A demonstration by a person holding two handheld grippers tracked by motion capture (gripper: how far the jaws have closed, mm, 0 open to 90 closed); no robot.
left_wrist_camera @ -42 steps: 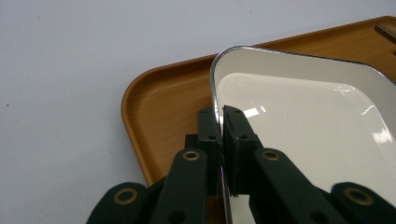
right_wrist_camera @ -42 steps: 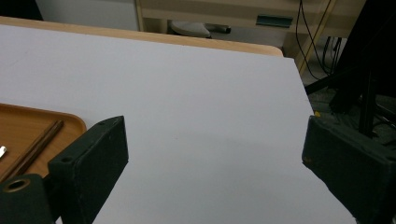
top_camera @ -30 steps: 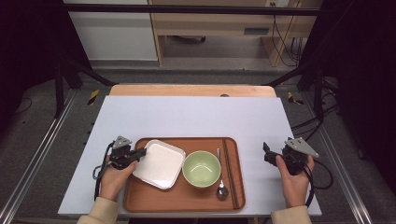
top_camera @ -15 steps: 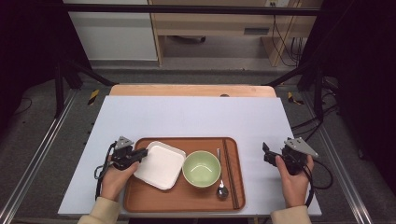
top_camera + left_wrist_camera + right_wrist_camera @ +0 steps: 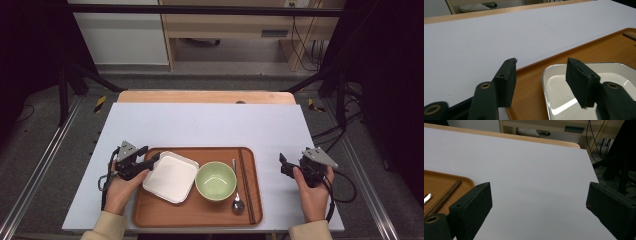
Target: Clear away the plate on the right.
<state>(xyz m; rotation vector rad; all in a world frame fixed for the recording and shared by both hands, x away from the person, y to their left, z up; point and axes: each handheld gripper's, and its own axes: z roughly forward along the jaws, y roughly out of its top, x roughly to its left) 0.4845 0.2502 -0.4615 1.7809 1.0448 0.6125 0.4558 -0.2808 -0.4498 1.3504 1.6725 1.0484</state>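
Note:
A white square plate [image 5: 171,176] [image 5: 599,82] lies on the left half of a brown tray [image 5: 200,212] [image 5: 534,82]. My left gripper [image 5: 151,162] [image 5: 541,72] is at the plate's left corner. Its jaws have just been opening and now stand apart, one over the tray's edge and one over the plate. The plate's rim lies between them and the pads do not press on it. Right of the tray, my right gripper [image 5: 283,165] [image 5: 539,205] rests over the white table [image 5: 529,165], open wide, with nothing between its jaws.
On the tray, a green bowl [image 5: 215,180] sits beside the plate. A metal spoon [image 5: 237,200] and dark chopsticks [image 5: 246,185] [image 5: 442,197] lie along the tray's right side. The table's wooden far edge [image 5: 205,96] meets a dark frame.
My left gripper's jaws were closed on the plate's left corner and now stand apart, with the plate lying on the tray. The right hand has kept still.

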